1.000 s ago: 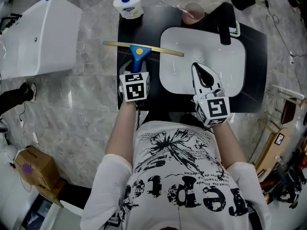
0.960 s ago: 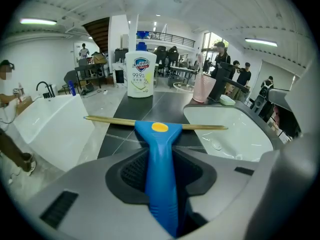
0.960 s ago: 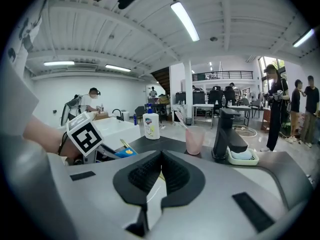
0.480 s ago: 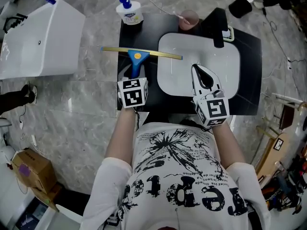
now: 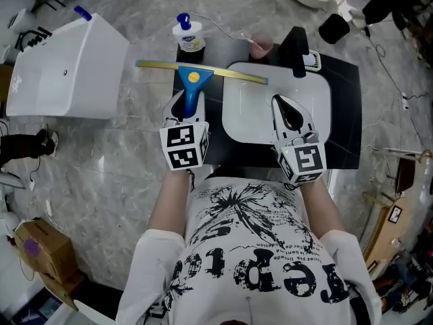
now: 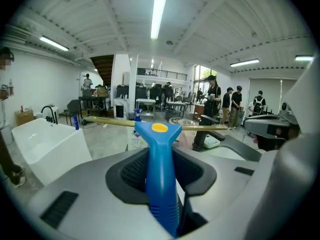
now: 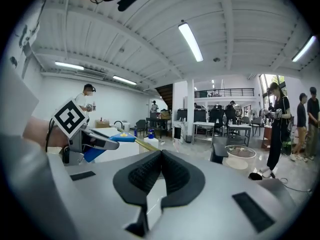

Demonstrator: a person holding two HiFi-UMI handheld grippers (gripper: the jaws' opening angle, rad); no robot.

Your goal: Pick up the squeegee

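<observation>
1. Left claw (image 6: 161,159): jaws part-way closed, clamped on the blue handle of the squeegee (image 6: 159,149). Ribbed end sits down in the grip; the rest runs fwd between the pads.
2. Right claw (image 7: 161,156): jaws together, pads meeting, nothing betw. them. It hangs over the white sink (image 5: 247,124) set in the black counter (image 5: 344,114).
3. Squeegee's place: in the left claw, up in the air over the counter's left edge, head pointing away from the person.
4. Handling (my guess): light, stiff hard plastic, prob. a bit slick, though the ribs help. The long crossbar could make it twist, so hold mid-handle, never the soft rubber edge.
5. Looks: blue handle flaring to a wedge w/ a round yellow dot (image 6: 159,128). A long, thin yellowish blade (image 5: 155,64) sits crosswise, left end past the counter edge, right end near the sink rim.
6. Beyond: pump bottle (image 5: 190,38) and pink cup (image 5: 260,45) at the counter's back. White tub (image 5: 74,66) on the floor, left.
</observation>
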